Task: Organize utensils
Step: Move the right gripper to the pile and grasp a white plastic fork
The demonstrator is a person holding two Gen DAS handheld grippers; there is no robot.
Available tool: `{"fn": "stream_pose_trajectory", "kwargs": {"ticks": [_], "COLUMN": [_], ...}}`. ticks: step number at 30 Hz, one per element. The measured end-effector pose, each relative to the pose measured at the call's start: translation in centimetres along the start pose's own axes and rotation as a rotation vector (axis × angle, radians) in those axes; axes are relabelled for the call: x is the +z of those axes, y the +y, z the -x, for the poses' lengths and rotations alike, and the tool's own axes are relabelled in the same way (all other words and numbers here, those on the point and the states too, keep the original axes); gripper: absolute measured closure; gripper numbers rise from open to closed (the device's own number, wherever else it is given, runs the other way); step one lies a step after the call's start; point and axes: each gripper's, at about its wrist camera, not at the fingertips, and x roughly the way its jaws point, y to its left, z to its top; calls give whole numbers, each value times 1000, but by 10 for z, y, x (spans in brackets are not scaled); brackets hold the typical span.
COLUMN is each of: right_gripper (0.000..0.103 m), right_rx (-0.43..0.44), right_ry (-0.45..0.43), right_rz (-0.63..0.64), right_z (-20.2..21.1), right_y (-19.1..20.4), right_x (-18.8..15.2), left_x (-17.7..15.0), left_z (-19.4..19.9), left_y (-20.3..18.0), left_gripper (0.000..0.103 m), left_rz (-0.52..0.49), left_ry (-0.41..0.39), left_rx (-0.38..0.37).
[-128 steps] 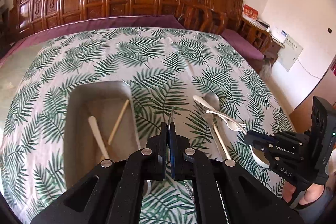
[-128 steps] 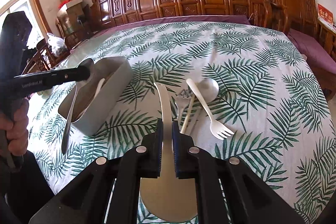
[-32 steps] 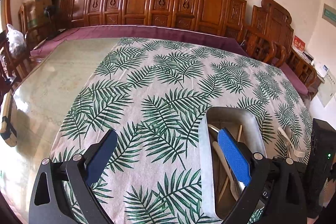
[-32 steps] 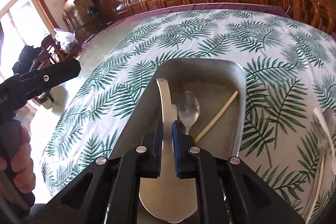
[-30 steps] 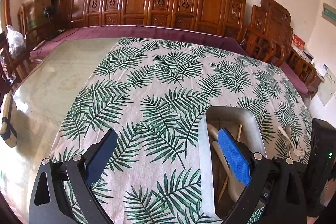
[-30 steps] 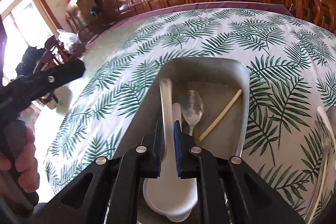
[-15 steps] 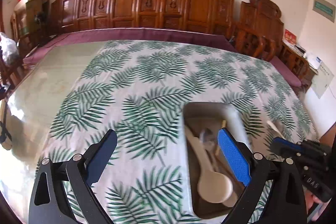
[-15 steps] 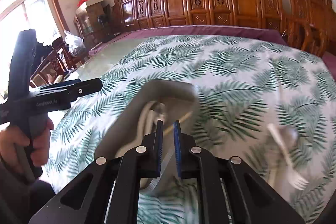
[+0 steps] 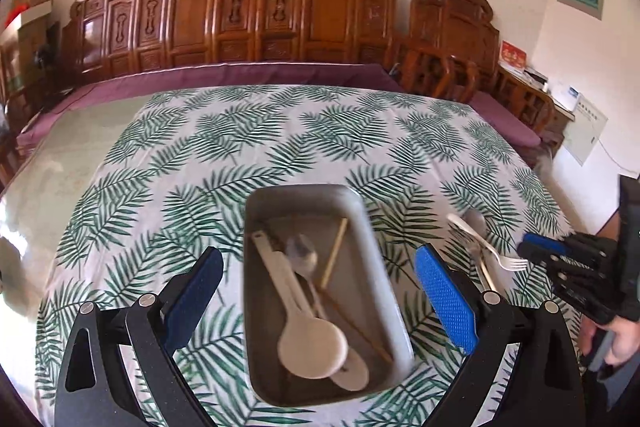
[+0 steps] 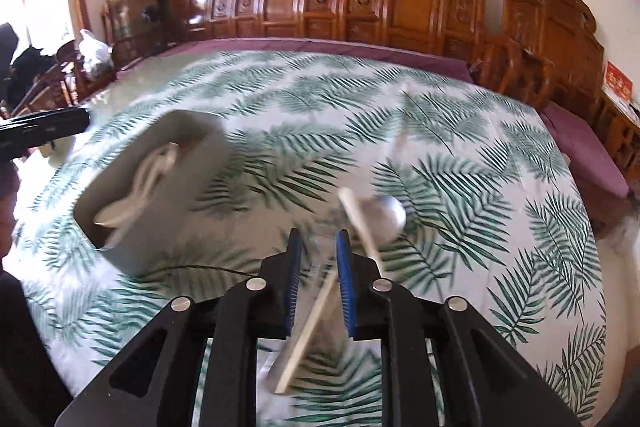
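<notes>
While right gripper (image 10: 318, 259) jaws are opening, nothing gripped, above loose white plastic fork (image 9: 486, 245), left gripper (image 9: 320, 291) jaws wide over grey rectangular bin (image 9: 370, 239), white plastic ladle (image 9: 310, 343) inside.

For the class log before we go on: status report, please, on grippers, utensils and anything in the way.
Left gripper open, empty, over the grey bin. Right gripper opening above loose utensils on the cloth; nothing gripped. White ladle in the bin. Path clear.

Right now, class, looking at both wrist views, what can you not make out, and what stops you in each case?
- Left wrist view: the chopsticks in the grey tray partly lie under the white rice paddle.
- Right wrist view: motion blur smears the utensils beside the metal spoon; their number is unclear.
- Right wrist view: the tray's contents are blurred and half hidden by its wall.
- Right gripper, opening: nothing visibly between.
</notes>
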Motion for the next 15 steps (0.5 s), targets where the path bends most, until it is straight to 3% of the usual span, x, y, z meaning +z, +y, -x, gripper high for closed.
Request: {"fn": "stream_pose_trajectory", "kwargs": {"ticks": [8,15], "right_gripper": [79,79], "right_rx": [-13,28], "right_ry": [85,139], "right_rz": [-2,-27], "right_z": [-48,-66], "right_y": [-26,-40], "right_x": [-11,-14], "left_x": [-8,-15], "left_z": [-9,-14], "left_y": [-30,-61], "left_gripper": [10,10], "left_rz": [-31,-77], "left_ry": [22,37], "left_rx": [-29,-50]}}
